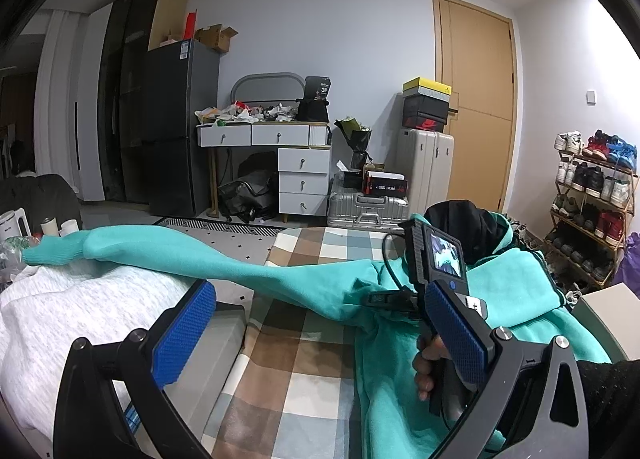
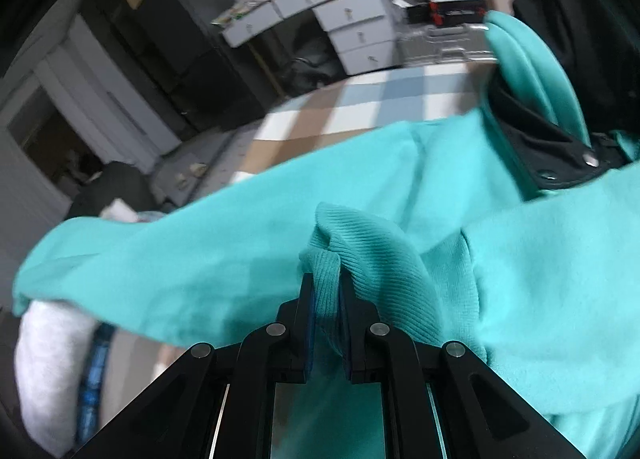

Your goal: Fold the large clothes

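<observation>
A teal hoodie (image 1: pixel 520 291) lies on the checked cloth (image 1: pixel 296 339), its black-lined hood (image 1: pixel 468 227) at the far end. One sleeve (image 1: pixel 180 255) stretches left, its end resting over a white garment (image 1: pixel 60 311). My left gripper (image 1: pixel 320 291) is open, blue pads (image 1: pixel 184 331) wide apart with nothing between them, hovering in front of that sleeve. A hand (image 1: pixel 426 359) holds the right gripper's body over the hoodie. In the right wrist view my right gripper (image 2: pixel 324 279) is shut on the ribbed cuff (image 2: pixel 360 243) of the hoodie (image 2: pixel 540 299), low over the hoodie's chest.
A shoe rack (image 1: pixel 592 199) stands at the right and silver suitcases (image 1: pixel 368 207) lie beyond the checked cloth. A white drawer unit (image 1: pixel 302 175) and a dark fridge (image 1: pixel 176 131) line the far wall. A kettle (image 1: pixel 10 223) and cups (image 1: pixel 60 227) sit at the left.
</observation>
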A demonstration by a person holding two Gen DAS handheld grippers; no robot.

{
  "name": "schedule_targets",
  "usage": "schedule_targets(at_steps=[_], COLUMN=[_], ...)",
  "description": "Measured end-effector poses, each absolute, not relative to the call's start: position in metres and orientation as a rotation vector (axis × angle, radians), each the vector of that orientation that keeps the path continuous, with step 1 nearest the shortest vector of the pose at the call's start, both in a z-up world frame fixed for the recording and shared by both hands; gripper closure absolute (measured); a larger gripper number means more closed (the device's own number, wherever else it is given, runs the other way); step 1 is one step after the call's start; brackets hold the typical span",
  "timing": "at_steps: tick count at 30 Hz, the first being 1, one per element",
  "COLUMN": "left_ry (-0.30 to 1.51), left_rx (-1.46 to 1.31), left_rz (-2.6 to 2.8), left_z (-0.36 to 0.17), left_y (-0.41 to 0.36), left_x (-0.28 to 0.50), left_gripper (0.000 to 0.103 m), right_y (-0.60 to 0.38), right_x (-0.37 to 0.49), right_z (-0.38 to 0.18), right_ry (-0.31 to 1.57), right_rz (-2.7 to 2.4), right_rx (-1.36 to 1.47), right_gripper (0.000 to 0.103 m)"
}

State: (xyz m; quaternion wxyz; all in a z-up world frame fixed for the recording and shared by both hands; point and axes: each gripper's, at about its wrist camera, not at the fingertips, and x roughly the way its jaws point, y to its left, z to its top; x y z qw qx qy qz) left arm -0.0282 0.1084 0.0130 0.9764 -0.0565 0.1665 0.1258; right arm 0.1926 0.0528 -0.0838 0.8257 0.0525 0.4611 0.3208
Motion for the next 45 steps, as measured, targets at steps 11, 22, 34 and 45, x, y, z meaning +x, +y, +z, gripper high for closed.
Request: schedule_targets(at_steps=[11, 22, 34, 45], left_ry=[0.338, 0.335, 0.374, 0.414], left_rx=[-0.091, -0.128, -0.058, -0.072], left_rz=[0.269, 0.261, 0.272, 0.231], left_z=[0.013, 0.015, 0.006, 0.005], left_y=[0.109, 0.113, 0.093, 0.084], left_x=[-0.035, -0.039, -0.026, -0.022], left_gripper=[0.001, 0.001, 0.001, 0.001], right_y=[0.072, -0.062, -0.206, -0.222], right_x=[0.199, 0.193, 0.277, 0.265], right_z=[-0.096, -0.016, -0.090, -0.029], right_ry=[1.094, 0.924, 1.166, 1.054], right_rz=[0.726, 0.660, -0.020, 0.222], right_rx=[0.105, 0.148, -0.281, -0.097], right_gripper=[0.076, 0.018, 0.024, 0.032])
